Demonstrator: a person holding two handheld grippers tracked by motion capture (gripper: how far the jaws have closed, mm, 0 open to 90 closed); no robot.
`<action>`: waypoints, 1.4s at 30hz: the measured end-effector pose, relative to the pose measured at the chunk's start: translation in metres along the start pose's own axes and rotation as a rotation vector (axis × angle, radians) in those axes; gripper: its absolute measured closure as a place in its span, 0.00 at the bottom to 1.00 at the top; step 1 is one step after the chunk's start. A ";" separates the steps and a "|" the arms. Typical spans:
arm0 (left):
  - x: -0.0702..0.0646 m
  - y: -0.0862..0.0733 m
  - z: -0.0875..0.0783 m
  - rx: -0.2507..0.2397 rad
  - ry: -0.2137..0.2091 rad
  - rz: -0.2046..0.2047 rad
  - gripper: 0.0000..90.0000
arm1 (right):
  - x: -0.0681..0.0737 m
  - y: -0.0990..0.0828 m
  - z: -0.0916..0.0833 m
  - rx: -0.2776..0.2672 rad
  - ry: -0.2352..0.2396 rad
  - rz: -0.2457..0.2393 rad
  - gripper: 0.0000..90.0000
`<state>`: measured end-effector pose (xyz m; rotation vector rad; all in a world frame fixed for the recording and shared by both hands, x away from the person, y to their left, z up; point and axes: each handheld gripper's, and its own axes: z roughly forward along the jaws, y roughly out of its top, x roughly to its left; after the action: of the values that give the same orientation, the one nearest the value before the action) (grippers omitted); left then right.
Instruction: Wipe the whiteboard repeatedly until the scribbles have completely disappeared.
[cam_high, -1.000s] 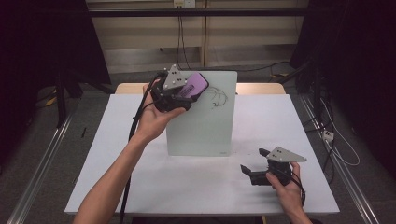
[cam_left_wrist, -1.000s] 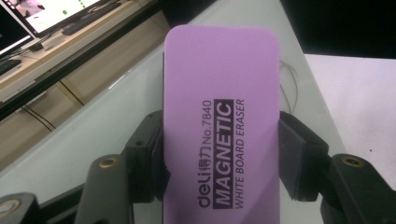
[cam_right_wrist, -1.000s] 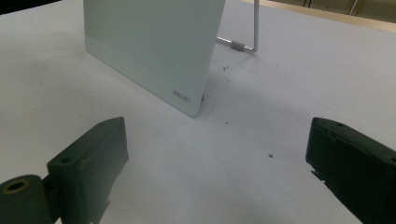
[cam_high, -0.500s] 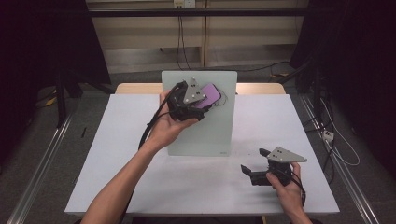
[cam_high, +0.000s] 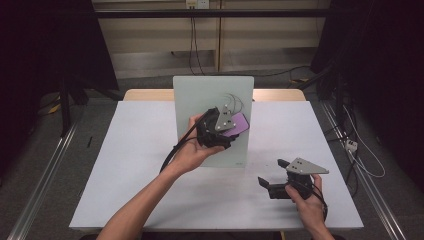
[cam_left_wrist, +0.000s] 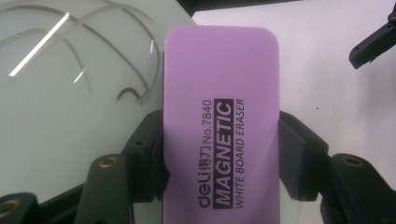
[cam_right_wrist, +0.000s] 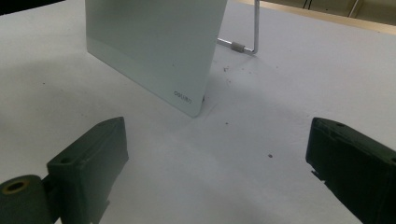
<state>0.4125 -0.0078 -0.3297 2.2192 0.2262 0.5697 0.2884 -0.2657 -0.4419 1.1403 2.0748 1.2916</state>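
my left gripper (cam_high: 235, 131) is clamped on the purple eraser (cam_left_wrist: 219, 130), both jaws pressing its long sides, with the printed label "magnetic white board eraser" facing the left gripper view's camera. in the high view the eraser (cam_high: 236, 125) sits against the face of the small whiteboard (cam_high: 200, 95), toward the board's 3 o'clock side and about mid-height, and my left hand (cam_high: 192, 150) wraps the gripper body from the 7 o'clock side, the cable trailing down along my forearm. the board stands tilted back near the middle of the white surface (cam_high: 135, 150), a little toward 12 o'clock. curved dark pen strokes (cam_left_wrist: 93, 51) cross the board at 10 o'clock of the eraser in the left gripper view; in the high view a few of them (cam_high: 235, 100) show just above the gripper at 12 o'clock. whether the eraser's felt side actually presses the board i cannot tell. my right gripper (cam_high: 272, 176) rests low over the surface at 5 o'clock of the board, well apart from it, held in my right hand (cam_high: 310, 200), its jaws spread wide with nothing between them. in the right gripper view the board's lower corner (cam_right_wrist: 187, 100) with a small printed logo lies ahead between the jaws, and its metal wire stand (cam_right_wrist: 250, 32) props it from behind at 1 o'clock.
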 end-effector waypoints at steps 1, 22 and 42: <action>0.003 0.001 -0.002 -0.005 0.006 -0.007 0.46 | 0.000 0.000 0.000 0.000 0.000 0.001 0.06; 0.052 0.030 -0.046 -0.073 0.186 -0.065 0.46 | 0.000 0.000 0.001 0.002 0.006 0.000 0.06; -0.014 0.021 0.017 0.036 0.011 0.048 0.46 | 0.000 0.000 -0.001 -0.003 0.004 0.004 0.06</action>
<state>0.4074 -0.0378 -0.3286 2.2624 0.1907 0.6079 0.2880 -0.2664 -0.4419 1.1423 2.0740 1.2990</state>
